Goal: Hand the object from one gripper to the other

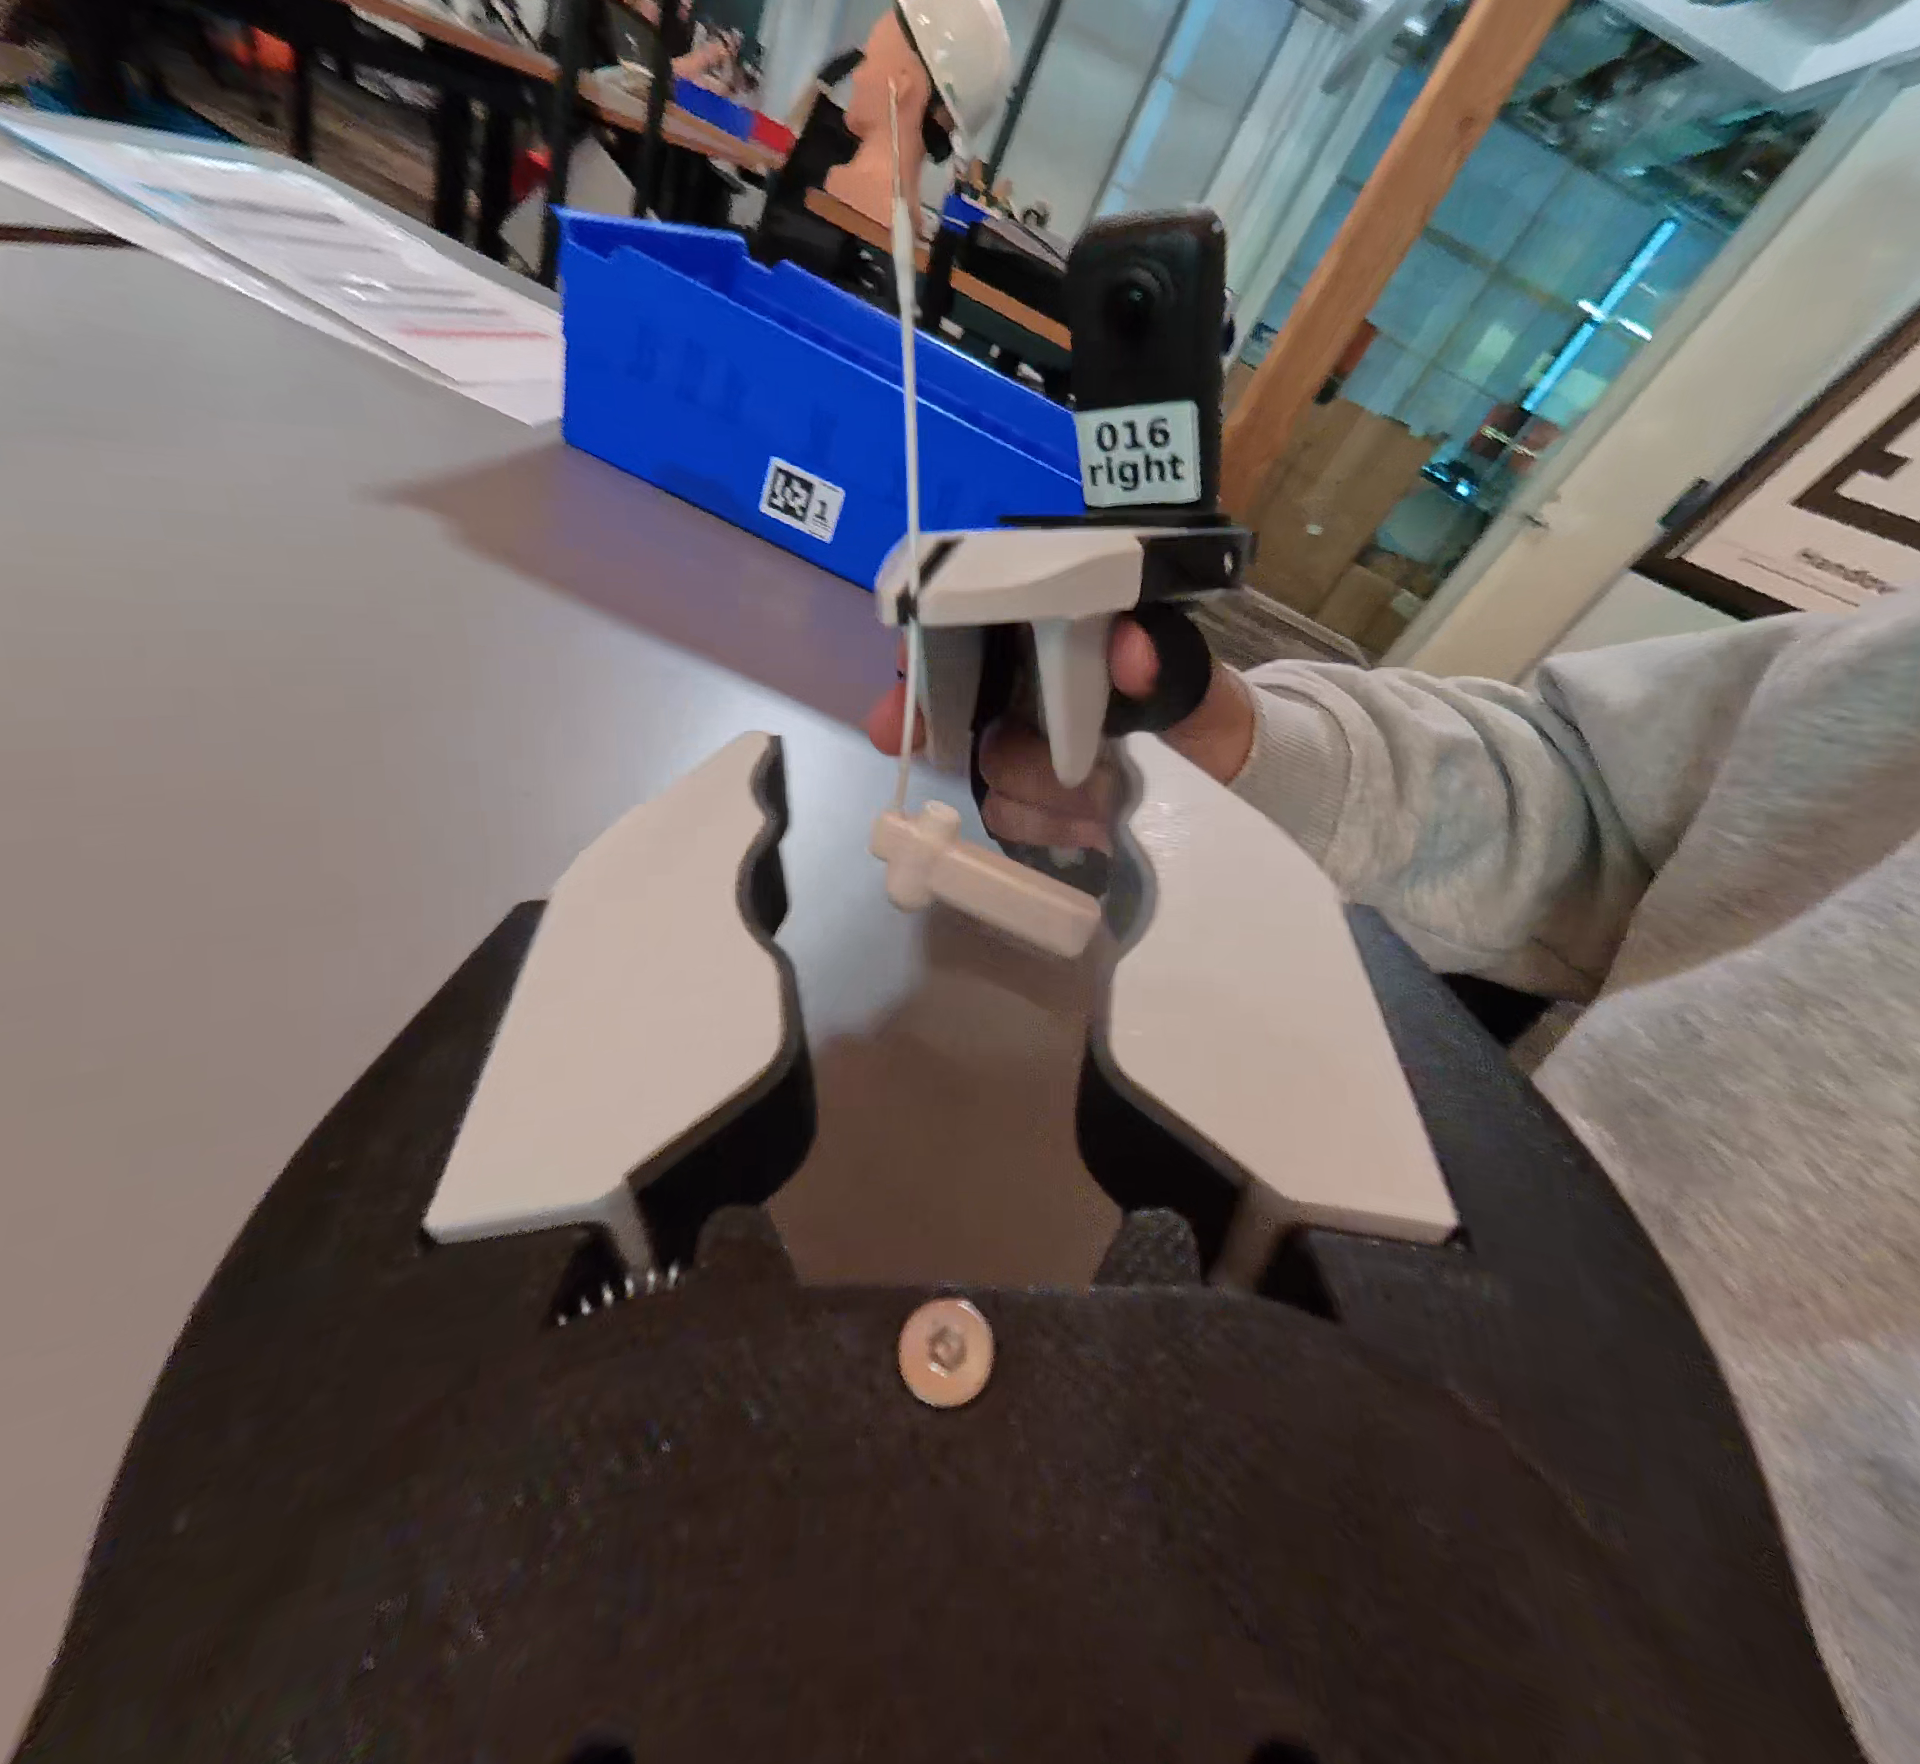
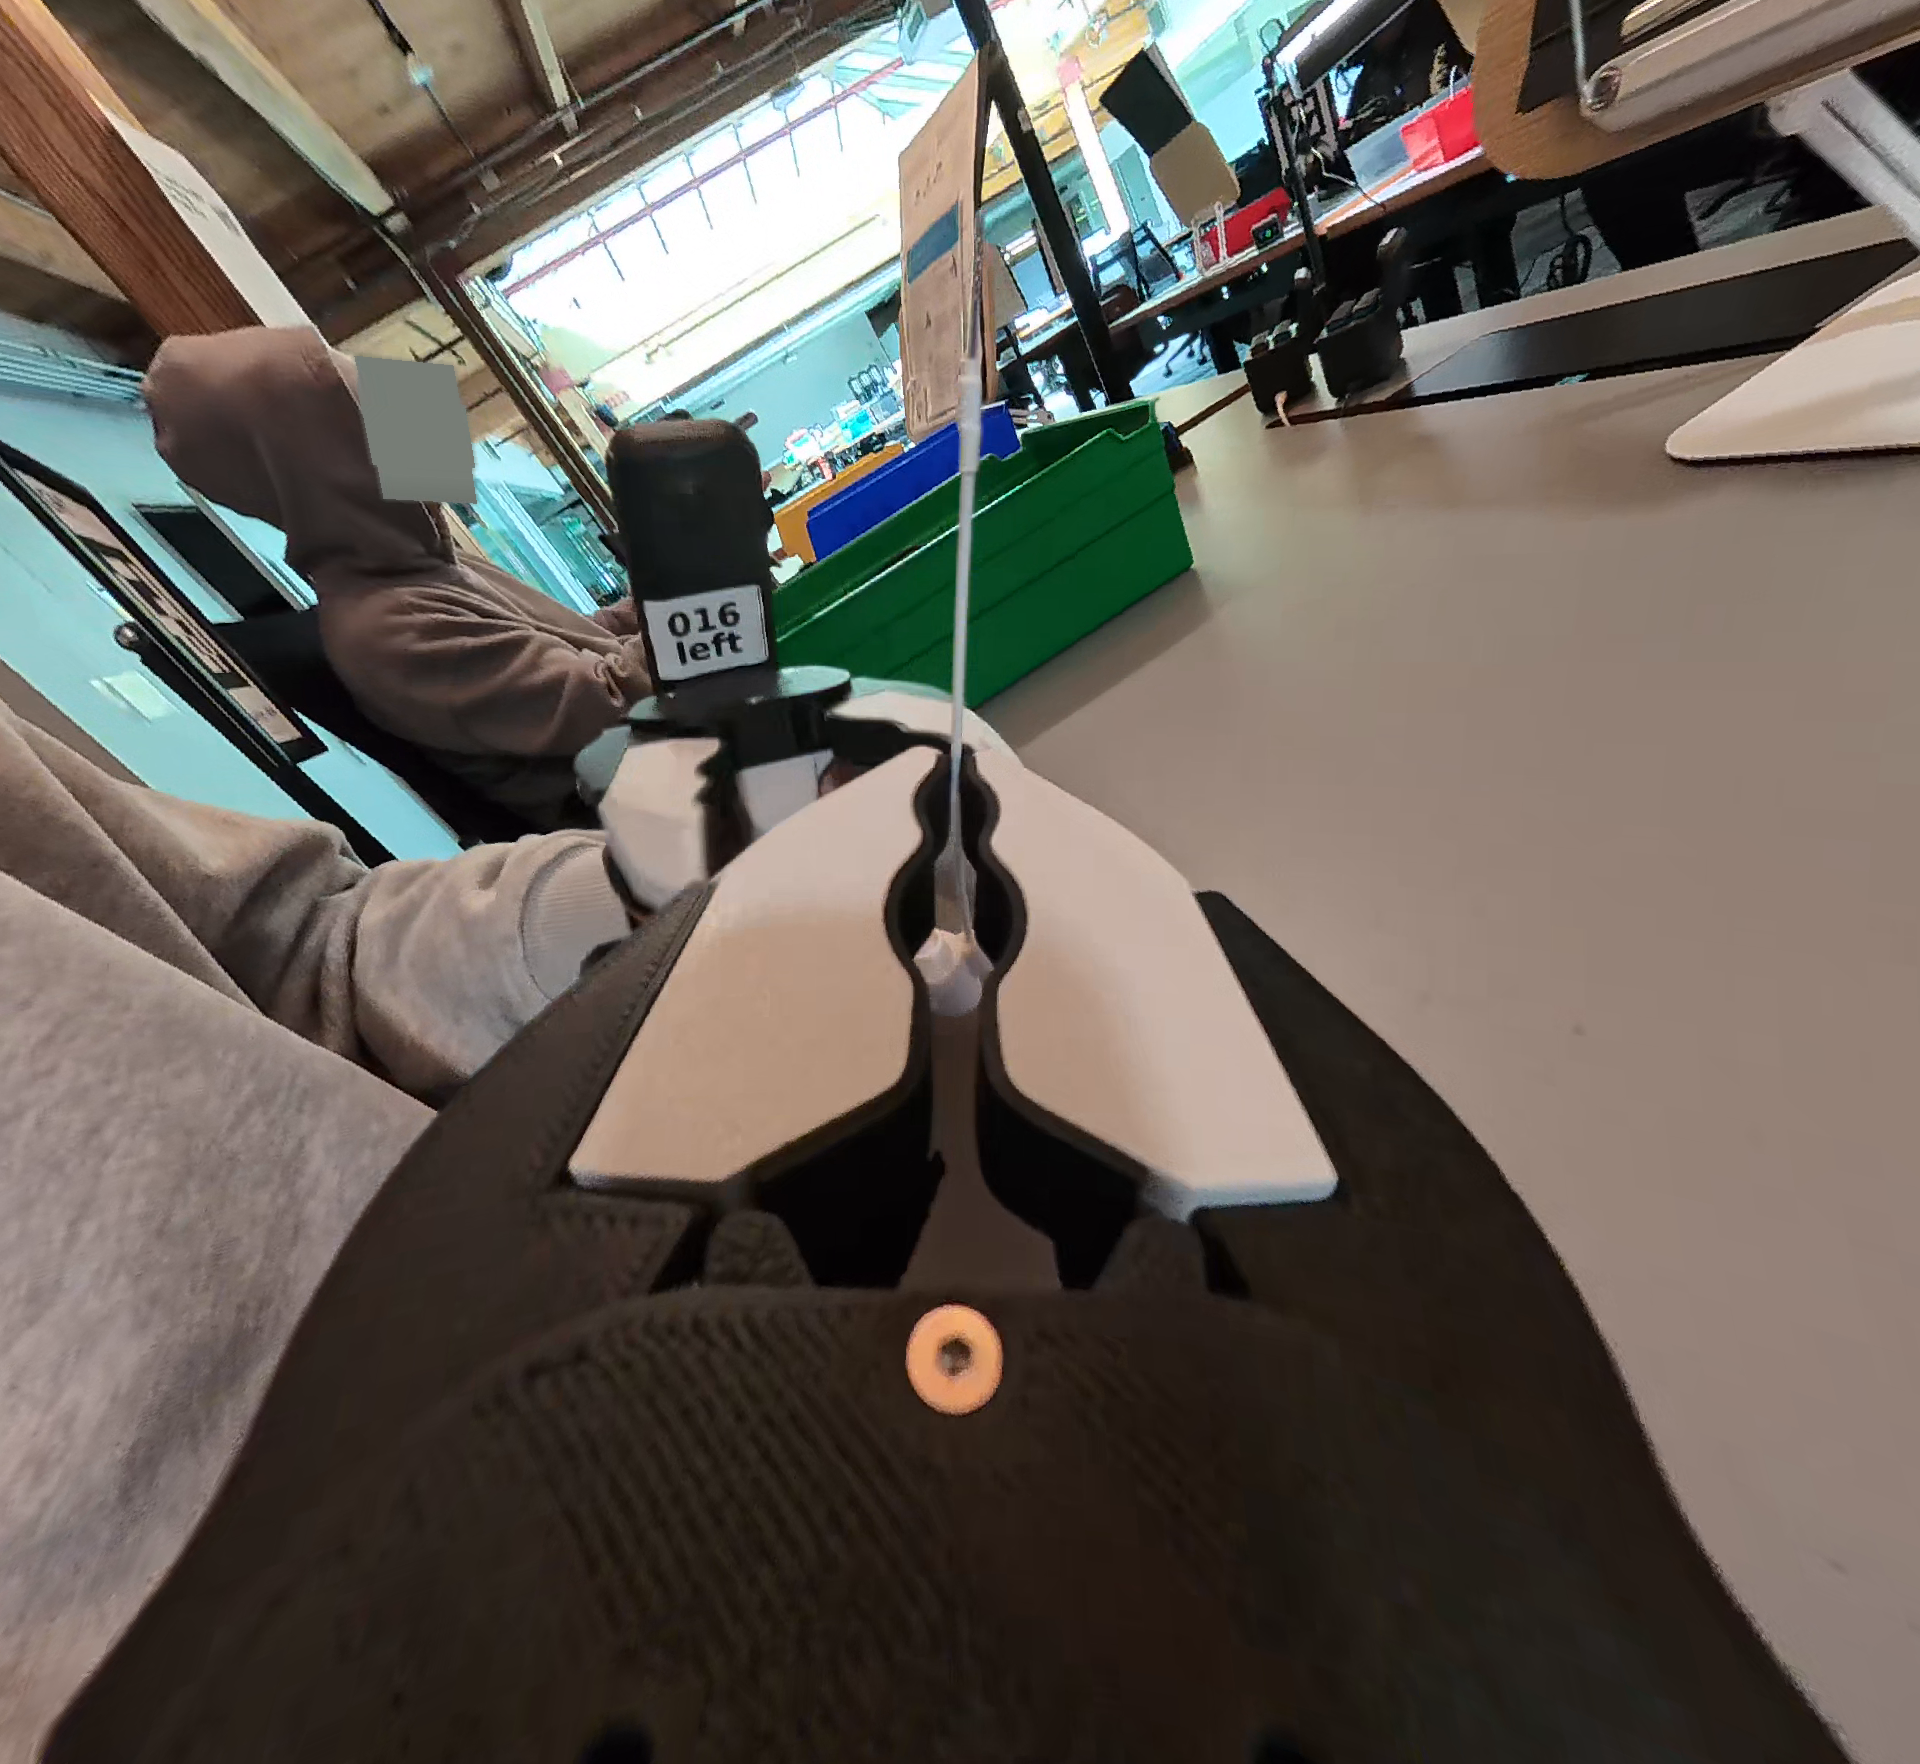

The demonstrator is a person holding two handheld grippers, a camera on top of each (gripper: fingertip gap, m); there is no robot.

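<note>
The object is a thin white rod with a white T-shaped end. My right gripper is shut on the rod's lower part and holds it upright above the grey table. In the right wrist view the rod sticks up from between the closed fingertips of the right gripper. My left gripper is open, its fingers standing either side of the T-shaped end without touching it. The left gripper also shows in the right wrist view, just behind the right one.
A blue bin stands on the table behind the grippers, with a paper sheet to its left. A green bin and a monitor foot sit further along. A hooded person sits at the table's side. Only a small space, under 4 cm, lies between the two pairs of fingers.
</note>
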